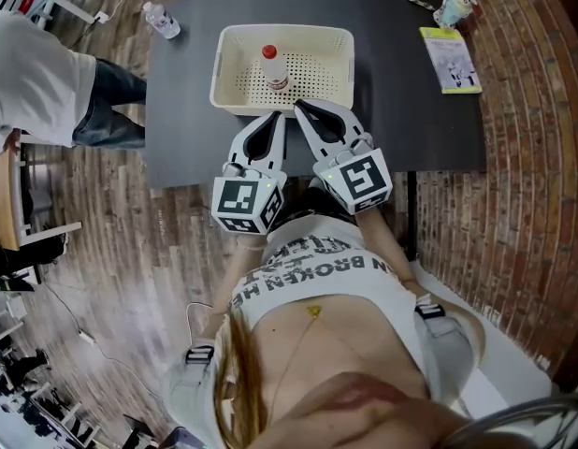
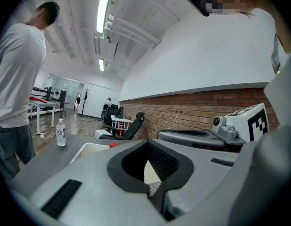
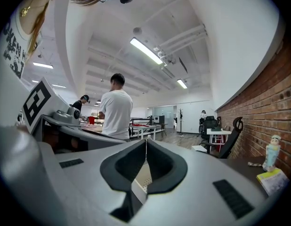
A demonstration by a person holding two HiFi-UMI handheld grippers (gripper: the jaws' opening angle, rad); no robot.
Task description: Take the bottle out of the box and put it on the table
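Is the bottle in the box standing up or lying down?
Standing. The head view shows the bottle upright with its red cap on top, inside the cream box.

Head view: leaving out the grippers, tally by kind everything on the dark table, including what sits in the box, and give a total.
Bottles: 2
Box: 1
Booklet: 1
Figurine: 1
Thin item, too small to name: 1
Total: 6
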